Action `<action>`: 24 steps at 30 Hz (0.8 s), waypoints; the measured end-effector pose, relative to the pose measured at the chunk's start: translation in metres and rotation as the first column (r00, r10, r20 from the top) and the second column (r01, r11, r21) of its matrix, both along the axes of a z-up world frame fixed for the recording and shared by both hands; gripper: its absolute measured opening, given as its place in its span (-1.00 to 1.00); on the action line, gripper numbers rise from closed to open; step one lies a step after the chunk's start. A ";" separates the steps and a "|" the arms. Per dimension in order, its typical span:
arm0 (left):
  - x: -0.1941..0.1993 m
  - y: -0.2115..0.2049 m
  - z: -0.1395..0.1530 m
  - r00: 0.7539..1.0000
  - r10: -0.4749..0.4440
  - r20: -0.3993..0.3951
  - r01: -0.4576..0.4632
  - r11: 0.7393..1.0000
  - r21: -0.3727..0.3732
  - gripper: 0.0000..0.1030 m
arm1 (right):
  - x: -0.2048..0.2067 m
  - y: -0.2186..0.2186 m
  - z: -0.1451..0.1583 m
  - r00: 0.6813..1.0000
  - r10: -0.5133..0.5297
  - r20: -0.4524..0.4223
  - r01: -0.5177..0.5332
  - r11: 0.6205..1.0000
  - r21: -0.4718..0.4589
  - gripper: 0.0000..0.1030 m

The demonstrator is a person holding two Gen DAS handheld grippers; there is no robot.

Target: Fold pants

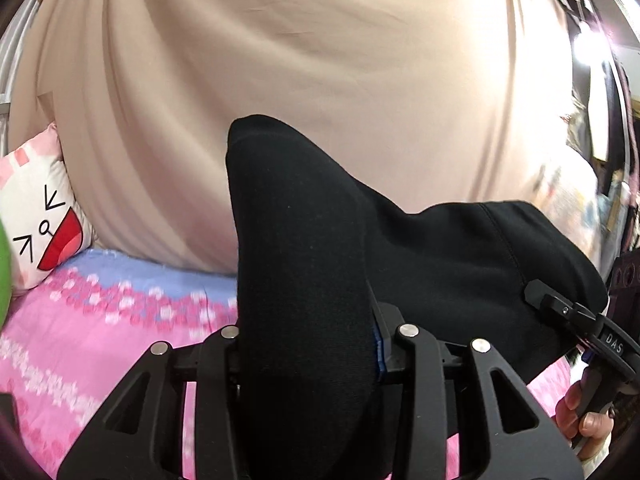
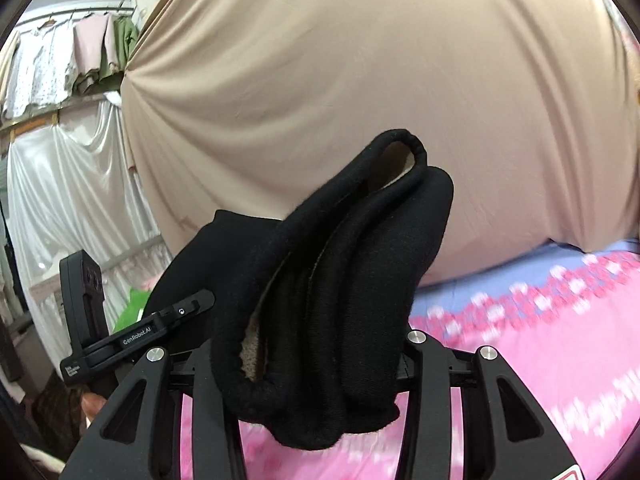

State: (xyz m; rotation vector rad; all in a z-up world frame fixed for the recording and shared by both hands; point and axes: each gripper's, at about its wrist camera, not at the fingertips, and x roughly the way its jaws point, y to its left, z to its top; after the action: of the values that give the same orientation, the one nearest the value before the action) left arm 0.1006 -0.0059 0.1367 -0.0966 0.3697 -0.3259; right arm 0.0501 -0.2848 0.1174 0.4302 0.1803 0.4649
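Note:
The black pants (image 1: 440, 264) hang lifted over the bed, stretched between both grippers. In the left wrist view my left gripper (image 1: 308, 344) is shut on a thick bunched end of the pants, which hides the fingertips. Off to the right my right gripper (image 1: 560, 308) clamps the other end, with a hand (image 1: 580, 420) on its handle. In the right wrist view my right gripper (image 2: 312, 360) is shut on a folded wad of the pants (image 2: 328, 280), whose pale fleecy lining shows. My left gripper (image 2: 132, 336) appears at the left edge of the cloth.
Under the pants lies a pink and blue floral bedsheet (image 1: 100, 340). A beige curtain (image 1: 300, 60) hangs behind the bed. A cartoon-face cushion (image 1: 36, 220) leans at the left. Hanging clothes (image 2: 80, 52) and a white drape (image 2: 72, 184) show beyond the bed.

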 end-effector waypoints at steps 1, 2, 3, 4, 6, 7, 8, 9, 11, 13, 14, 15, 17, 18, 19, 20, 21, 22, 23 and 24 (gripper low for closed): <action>0.018 0.000 -0.004 1.000 0.013 0.017 -0.012 1.000 -0.004 -0.27 | 0.015 -0.001 -0.002 1.000 0.000 0.009 0.000 1.000 0.005 -0.22; 0.032 -0.001 -0.007 0.999 0.018 0.029 -0.019 1.000 0.007 -0.27 | 0.032 -0.003 -0.006 1.000 -0.006 0.023 0.006 1.000 0.012 -0.20; 0.046 -0.002 -0.012 0.999 0.025 0.038 -0.025 1.000 0.017 -0.26 | 0.047 -0.004 -0.012 0.999 -0.006 0.032 0.006 1.000 0.020 -0.20; 0.065 -0.003 -0.022 0.999 0.030 0.042 -0.031 0.999 0.033 -0.26 | 0.062 -0.004 -0.020 0.999 -0.008 0.035 0.007 1.000 0.027 -0.19; 0.094 -0.006 -0.040 0.999 0.035 0.041 -0.037 0.998 0.050 -0.26 | 0.098 -0.006 -0.039 1.000 -0.019 0.004 0.019 0.999 0.047 -0.18; 0.114 -0.009 -0.054 0.999 0.042 0.024 -0.043 0.996 0.072 -0.26 | 0.114 -0.008 -0.050 1.000 -0.021 -0.020 0.022 0.998 0.056 -0.18; 0.128 -0.012 -0.067 0.999 0.049 0.004 -0.049 0.995 0.089 -0.26 | 0.136 -0.008 -0.067 0.998 -0.027 -0.064 0.031 0.998 0.063 -0.18; 0.144 -0.015 -0.083 0.998 0.055 -0.023 -0.052 0.993 0.110 -0.26 | 0.151 -0.009 -0.081 0.995 -0.025 -0.101 0.032 0.997 0.069 -0.18; 0.175 -0.019 -0.117 0.993 0.066 -0.094 -0.052 0.988 0.143 -0.26 | 0.183 -0.009 -0.113 0.982 -0.036 -0.188 0.048 0.997 0.060 -0.17; 0.203 -0.019 -0.159 0.978 0.076 -0.196 -0.046 0.988 0.150 -0.26 | 0.208 -0.007 -0.146 0.959 -0.037 -0.280 0.049 0.998 0.036 -0.16; 0.216 -0.018 -0.178 0.963 0.084 -0.255 -0.044 0.987 0.156 -0.25 | 0.224 -0.006 -0.167 0.934 -0.034 -0.356 0.045 0.999 0.022 -0.13; 0.231 -0.017 -0.206 0.934 0.095 -0.346 -0.036 0.984 0.172 -0.21 | 0.236 -0.005 -0.185 0.901 -0.033 -0.433 0.041 0.999 0.008 -0.04; 0.234 -0.004 -0.229 0.911 0.131 -0.391 -0.071 0.984 0.164 0.09 | 0.250 -0.012 -0.214 0.810 -0.001 -0.586 0.040 0.998 0.053 0.11; 0.228 0.007 -0.227 0.916 0.126 -0.382 -0.089 0.990 0.114 0.15 | 0.245 -0.024 -0.212 0.811 0.024 -0.584 0.050 0.993 0.110 0.15; 0.220 0.019 -0.218 0.916 0.125 -0.382 -0.100 0.991 0.086 0.15 | 0.238 -0.032 -0.207 0.813 -0.011 -0.582 0.083 0.992 0.098 0.22; 0.212 0.025 -0.208 0.919 0.138 -0.370 -0.111 0.989 0.094 0.15 | 0.222 -0.044 -0.193 0.820 -0.122 -0.559 0.164 0.986 0.026 0.33; 0.201 0.030 -0.196 0.925 0.163 -0.344 -0.130 0.985 0.115 0.16 | 0.207 -0.053 -0.181 0.825 -0.218 -0.521 0.239 0.971 -0.027 0.35; 0.187 0.035 -0.180 0.935 0.198 -0.294 -0.163 0.977 0.140 0.25 | 0.188 -0.059 -0.163 0.844 -0.287 -0.453 0.287 0.955 -0.071 0.30; 0.177 0.037 -0.166 0.941 0.220 -0.257 -0.187 0.971 0.148 0.29 | 0.182 -0.056 -0.151 0.868 -0.267 -0.418 0.256 0.963 -0.082 -0.12; 0.171 0.039 -0.156 0.947 0.225 -0.228 -0.196 0.970 0.142 0.29 | 0.180 -0.050 -0.140 0.889 -0.230 -0.397 0.213 0.973 -0.088 -0.57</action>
State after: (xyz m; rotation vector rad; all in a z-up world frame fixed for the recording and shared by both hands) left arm 0.2719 0.0336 -0.0189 -0.0597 0.6158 -0.0790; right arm 0.2302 -0.3350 -0.0224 0.4965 0.5366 0.1400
